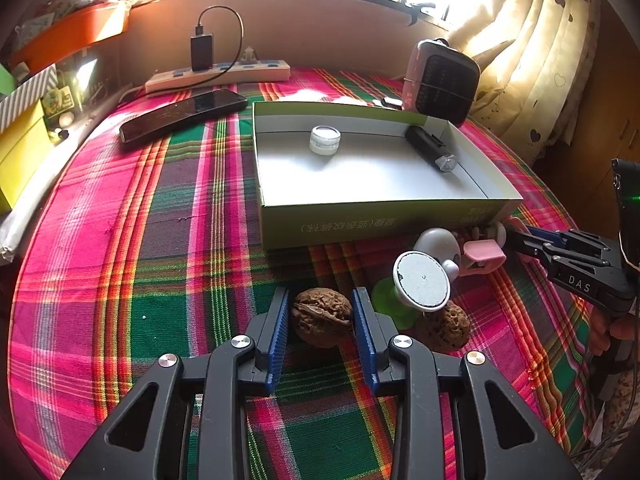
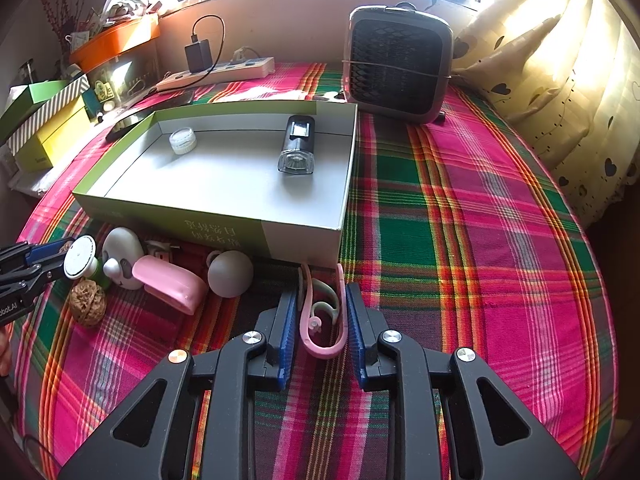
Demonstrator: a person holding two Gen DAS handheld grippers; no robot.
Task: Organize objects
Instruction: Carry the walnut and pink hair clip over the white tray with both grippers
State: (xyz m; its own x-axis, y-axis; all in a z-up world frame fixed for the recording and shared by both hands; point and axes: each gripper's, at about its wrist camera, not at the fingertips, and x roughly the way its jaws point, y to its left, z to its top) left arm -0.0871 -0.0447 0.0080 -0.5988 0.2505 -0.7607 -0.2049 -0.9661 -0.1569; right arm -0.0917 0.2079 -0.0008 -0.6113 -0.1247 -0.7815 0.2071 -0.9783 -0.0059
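Left wrist view shows the left gripper (image 1: pixel 320 316) partly closed with a walnut (image 1: pixel 322 317) between its blue pads, both pads touching the shell, so it has hold of the nut on the plaid tablecloth (image 1: pixel 160 240). Just right of the right finger lies a second walnut (image 1: pixel 443 326), with a white round disc on a green stem (image 1: pixel 422 281) leaning above it. Ahead of the fingertips stands the open cardboard box (image 1: pixel 360 224), holding a small white jar (image 1: pixel 325 140) and a black flashlight (image 1: pixel 430 148).

Right wrist view shows the right gripper (image 2: pixel 322 312) narrowed onto a pink U-shaped band (image 2: pixel 322 350); the band's two arms run along the inner faces of the pads, its curved end towards the camera. Left of the left finger sit a grey ball (image 2: pixel 230 274) and a pink clip (image 2: pixel 170 282). The box's near corner lies just beyond the fingertips.
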